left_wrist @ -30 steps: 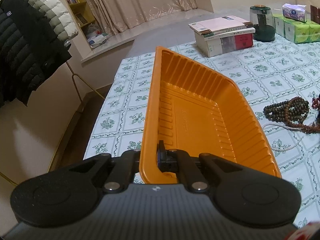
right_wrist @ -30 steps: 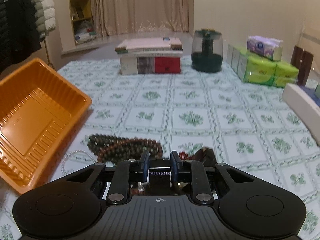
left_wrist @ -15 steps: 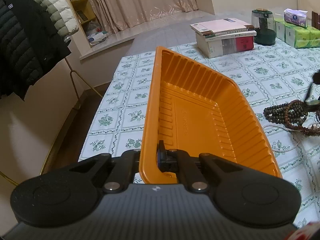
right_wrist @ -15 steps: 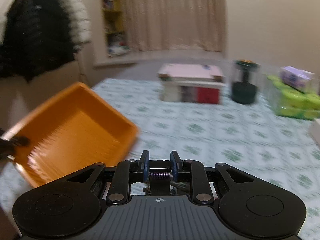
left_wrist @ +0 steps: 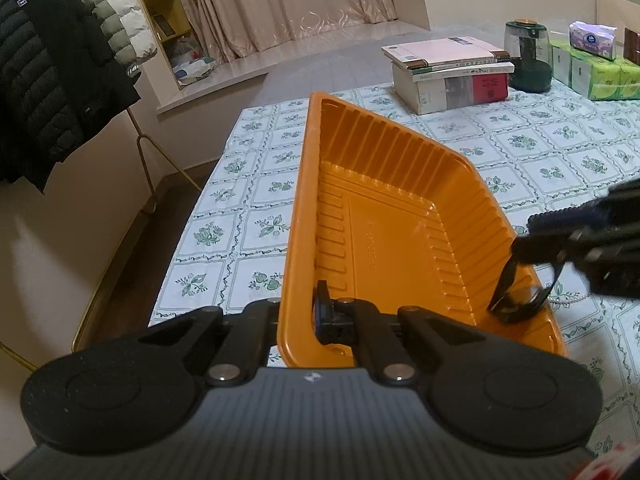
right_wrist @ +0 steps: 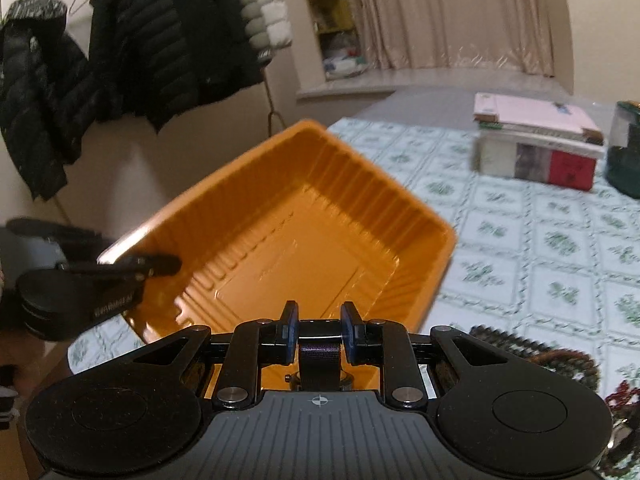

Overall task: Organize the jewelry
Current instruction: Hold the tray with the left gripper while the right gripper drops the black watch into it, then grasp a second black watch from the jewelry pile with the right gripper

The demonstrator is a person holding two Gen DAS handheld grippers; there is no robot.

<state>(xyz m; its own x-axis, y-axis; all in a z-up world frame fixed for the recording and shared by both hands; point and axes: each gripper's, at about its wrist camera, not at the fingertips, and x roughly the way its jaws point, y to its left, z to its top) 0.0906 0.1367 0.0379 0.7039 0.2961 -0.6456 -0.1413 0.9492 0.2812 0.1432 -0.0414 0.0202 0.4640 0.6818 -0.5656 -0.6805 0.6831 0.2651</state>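
Observation:
My left gripper (left_wrist: 308,316) is shut on the near rim of an orange plastic tray (left_wrist: 384,216) and holds it tilted over the table's left end. My right gripper (right_wrist: 319,334) is shut on the strap of a black watch (left_wrist: 520,300), which hangs over the tray's near right corner, its face touching or just above the rim. The strap (right_wrist: 319,360) shows between the right fingers. The tray also shows in the right wrist view (right_wrist: 280,240), with the left gripper (right_wrist: 160,266) on its left rim. Dark wooden bead strings (right_wrist: 536,354) lie on the table at the right.
A floral tablecloth (left_wrist: 540,148) covers the table. A stack of books (left_wrist: 452,76), a green jar (left_wrist: 528,60) and tissue packs (left_wrist: 600,72) stand at the far end. Coats (left_wrist: 60,60) hang on a rack left of the table, beyond its edge.
My right gripper has lifted the watch from beside the beads and swung left, bringing it over the tray's near right corner. The left gripper and tray have held still.

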